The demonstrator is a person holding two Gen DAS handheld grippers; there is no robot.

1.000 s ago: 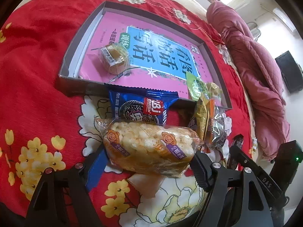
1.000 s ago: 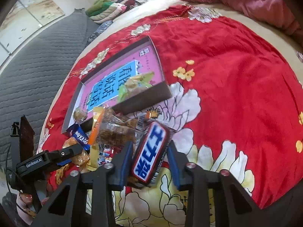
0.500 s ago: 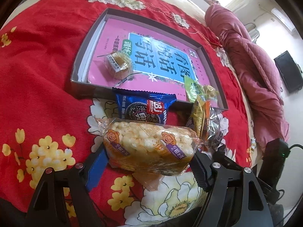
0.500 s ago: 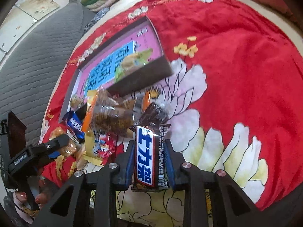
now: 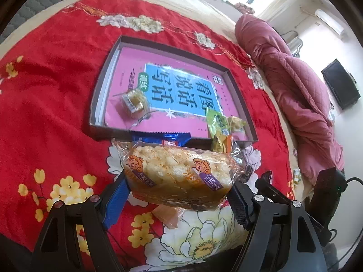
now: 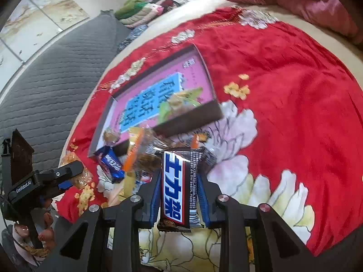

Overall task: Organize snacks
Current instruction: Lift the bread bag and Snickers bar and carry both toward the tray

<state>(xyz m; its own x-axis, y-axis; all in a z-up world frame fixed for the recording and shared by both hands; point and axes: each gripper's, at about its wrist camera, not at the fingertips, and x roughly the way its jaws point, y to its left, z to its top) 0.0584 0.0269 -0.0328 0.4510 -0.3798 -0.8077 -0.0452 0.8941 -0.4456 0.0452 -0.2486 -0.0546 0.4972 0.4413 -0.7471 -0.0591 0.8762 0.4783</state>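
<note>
My left gripper (image 5: 179,195) is shut on a clear pack of puffed rice cake (image 5: 179,174) and holds it above the red cloth, short of the box. My right gripper (image 6: 178,185) is shut on a brown chocolate bar (image 6: 175,188) with blue lettering, held lengthwise. The shallow dark box (image 5: 104,77) with a pink and blue book inside holds a small wrapped pastry (image 5: 133,100) and a green packet (image 5: 219,122) at its near right corner. The box also shows in the right wrist view (image 6: 192,115).
A blue cookie pack (image 5: 158,137) and orange-edged clear packets (image 6: 136,149) lie on the red floral cloth (image 5: 45,90) by the box's near wall. A pink quilt (image 5: 295,95) lies at the right. The left gripper shows in the right wrist view (image 6: 45,179).
My left gripper has lifted the rice cake pack higher off the cloth. My right gripper has raised the chocolate bar, which has turned straight between the fingers.
</note>
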